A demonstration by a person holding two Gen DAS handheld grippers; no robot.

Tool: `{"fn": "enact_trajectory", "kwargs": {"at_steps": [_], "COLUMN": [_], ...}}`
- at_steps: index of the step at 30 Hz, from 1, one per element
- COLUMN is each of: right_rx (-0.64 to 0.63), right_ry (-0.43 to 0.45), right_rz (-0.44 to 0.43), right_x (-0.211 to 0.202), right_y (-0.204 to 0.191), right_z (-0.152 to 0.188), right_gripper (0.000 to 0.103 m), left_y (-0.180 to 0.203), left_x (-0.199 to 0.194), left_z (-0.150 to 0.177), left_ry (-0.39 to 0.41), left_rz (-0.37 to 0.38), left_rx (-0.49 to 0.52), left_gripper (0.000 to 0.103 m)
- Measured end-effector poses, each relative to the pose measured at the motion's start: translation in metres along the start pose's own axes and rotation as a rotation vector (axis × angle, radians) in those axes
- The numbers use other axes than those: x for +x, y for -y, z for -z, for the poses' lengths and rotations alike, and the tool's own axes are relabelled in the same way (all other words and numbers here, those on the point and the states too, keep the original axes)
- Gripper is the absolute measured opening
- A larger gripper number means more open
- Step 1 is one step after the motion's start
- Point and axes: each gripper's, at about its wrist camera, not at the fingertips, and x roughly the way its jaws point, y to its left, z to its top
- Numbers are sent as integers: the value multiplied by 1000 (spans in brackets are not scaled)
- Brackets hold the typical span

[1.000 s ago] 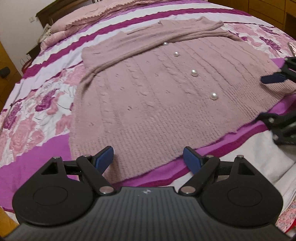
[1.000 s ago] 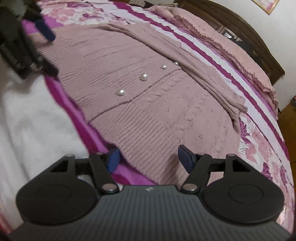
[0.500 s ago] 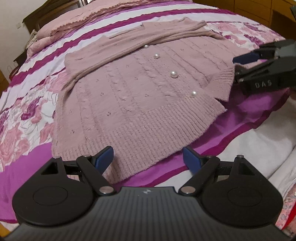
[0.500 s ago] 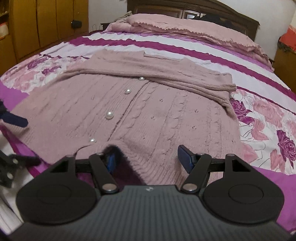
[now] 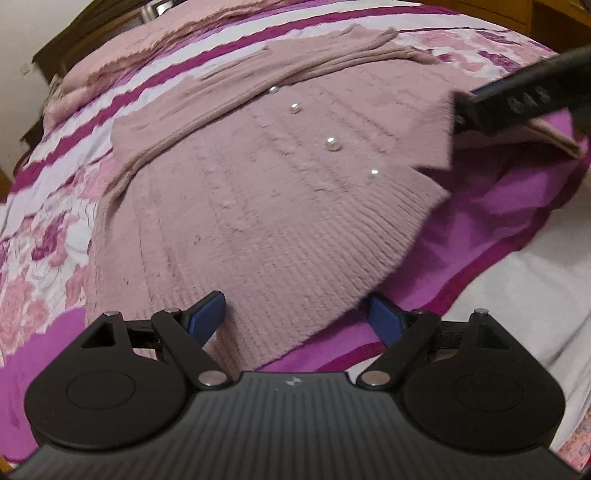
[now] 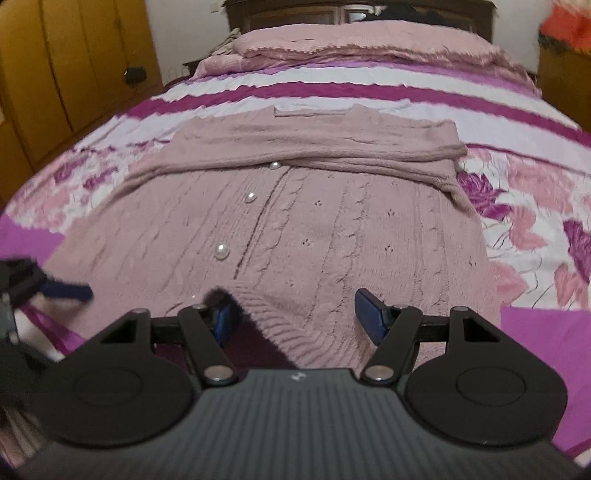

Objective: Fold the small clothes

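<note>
Right claw [image 6: 295, 314] grasping cardigan [image 6: 295, 229] hem corner, lifted; left claw [image 5: 295, 317] released nr hem.

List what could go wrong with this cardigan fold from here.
1. The right gripper has lifted only one hem corner of the cardigan, with its jaws wide; the knit may slip out.
2. The left gripper is open over the hem, gripping nothing, so the fold may go askew.
3. The pearl buttons could snag.

Cardigan [image 6: 332, 229]: spread flat across the bed [image 6: 369, 79].
Sleeves [image 6: 314, 147]: folded across its upper part.
Buttons [image 6: 221, 252]: in a line down its middle.
Pillows [image 6: 362, 40]: beyond it, by the headboard [image 6: 295, 11].
</note>
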Motion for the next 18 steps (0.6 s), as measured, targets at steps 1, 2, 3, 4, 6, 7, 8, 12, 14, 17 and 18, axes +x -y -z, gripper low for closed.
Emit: {"fn": "enact_trajectory", "kwargs": {"at_steps": [1, 2, 3, 4, 6, 7, 8, 12, 14, 17, 18], "right_rx": [6, 2, -9, -24, -52, -69, -86, -150, -182, -214, -223], "right_ry": [3, 6, 8, 8, 9, 9, 8, -10, -18, -13, -9], "right_rz": [0, 2, 5, 8, 18, 27, 38, 89, 118, 135, 137], "right_x": [0, 0, -1, -2, -4, -5, -7, -9, -11, -16, -17], "right_y": [1, 0, -1, -2, -2, -2, -1, 4, 8, 13, 13], "right_z": [-1, -1, -1, 0, 3, 5, 8, 22, 31, 42, 45], "right_gripper": [68, 68, 68, 68, 68, 68, 68, 68, 68, 67, 67], "left_y": [1, 1, -2, -8, -18, -23, -29, -48, -50, -47, -48], "left_x": [-1, 0, 1, 3, 7, 9, 12, 12, 9, 9, 9], "left_z": [0, 0, -1, -1, 1, 3, 5, 14, 18, 21, 22], "left_ry": [7, 10, 11, 8, 1, -3, -9, 1, 21, 34, 36], "left_rz": [-24, -47, -81, -109, -162, -185, -203, -203, -204, -213, -211], "left_rx": [12, 17, 16, 7, 0, 2, -3, -57, -56, -53, -61], "left_gripper": [88, 88, 88, 88, 88, 88, 89, 89, 89, 89, 89]}}
